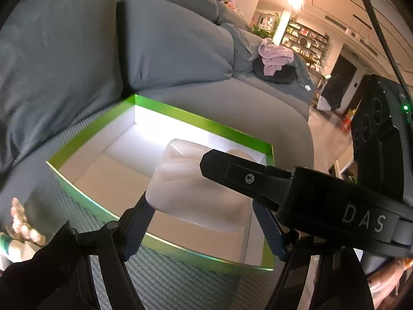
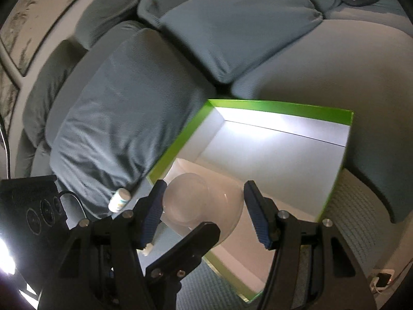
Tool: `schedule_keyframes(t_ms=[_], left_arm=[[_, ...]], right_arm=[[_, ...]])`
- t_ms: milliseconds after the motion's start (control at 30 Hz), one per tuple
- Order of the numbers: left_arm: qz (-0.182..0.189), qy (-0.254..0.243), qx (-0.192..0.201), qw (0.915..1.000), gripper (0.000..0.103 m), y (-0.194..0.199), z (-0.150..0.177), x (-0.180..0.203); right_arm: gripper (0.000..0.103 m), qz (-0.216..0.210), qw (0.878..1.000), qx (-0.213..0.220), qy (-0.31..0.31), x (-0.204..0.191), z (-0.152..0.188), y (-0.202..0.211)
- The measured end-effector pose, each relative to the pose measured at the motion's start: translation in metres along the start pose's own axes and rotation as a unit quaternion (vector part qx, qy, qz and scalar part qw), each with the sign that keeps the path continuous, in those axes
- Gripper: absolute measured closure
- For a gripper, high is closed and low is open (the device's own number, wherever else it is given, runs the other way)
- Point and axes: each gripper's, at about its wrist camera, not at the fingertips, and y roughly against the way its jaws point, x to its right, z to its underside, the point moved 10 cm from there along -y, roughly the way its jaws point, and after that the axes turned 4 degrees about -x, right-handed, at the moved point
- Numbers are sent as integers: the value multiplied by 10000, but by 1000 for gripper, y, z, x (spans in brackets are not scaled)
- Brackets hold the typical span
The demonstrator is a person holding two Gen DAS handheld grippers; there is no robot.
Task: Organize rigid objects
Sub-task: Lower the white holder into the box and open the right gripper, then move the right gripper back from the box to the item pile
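The left tool (image 1: 200, 222) is gripping a frosted plastic container (image 1: 196, 188) over the green box (image 1: 160, 108) on the sofa; the right tool (image 2: 204, 211) seems to be clamping its round lid (image 2: 201, 201). Next: lowering both inside, then releasing.

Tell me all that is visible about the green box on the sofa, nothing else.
The green box is an open, lidless rectangular carton, glossy green outside with white inner walls and floor, brightly lit at its far wall. It rests flat on the grey sofa seat, near the back cushions. A translucent plastic container, held between gripper fingers, hangs over its opening; whether it touches the box is unclear.
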Motion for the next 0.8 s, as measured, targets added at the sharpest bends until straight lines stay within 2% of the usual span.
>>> schedule_keyframes(t_ms=[167, 267, 300, 367, 467, 533, 600, 633, 733, 800], left_arm=[[-2, 4, -132, 9999, 25, -7, 4, 1], [-44, 16, -194, 9998, 25, -8, 8, 2], [-141, 8, -194, 9997, 24, -7, 9, 0], [-272, 12, -184, 9995, 24, -4, 10, -3], [-501, 202, -180, 9984, 23, 7, 13, -16], [-850, 327, -176, 9957, 23, 17, 19, -29], [-1100, 425, -194, 9928, 22, 24, 25, -40], [-1176, 522, -219, 9914, 23, 26, 29, -45], [-1214, 805, -278, 9889, 23, 29, 38, -53], [-1219, 899, -243, 9882, 23, 30, 41, -55]], right_arm=[[42, 162, 9998, -16, -106, 11, -2, -6], [39, 447, 9990, 59, -55, 18, -2, -3], [36, 555, 9984, 117, -34, 19, -3, 0], [12, 678, 9969, 392, 45, 18, -8, 8], [5, 713, 9940, 822, 85, 16, -15, 22], [0, 636, 9928, 1014, 45, 15, -18, 28], [1, 807, 9898, 1167, 110, 16, -21, 31], [1, 1038, 9864, 1254, 205, 17, -23, 33], [1, 1497, 9786, 1365, 372, 23, -25, 35], [1, 1562, 9779, 1353, 328, 27, -25, 34]])
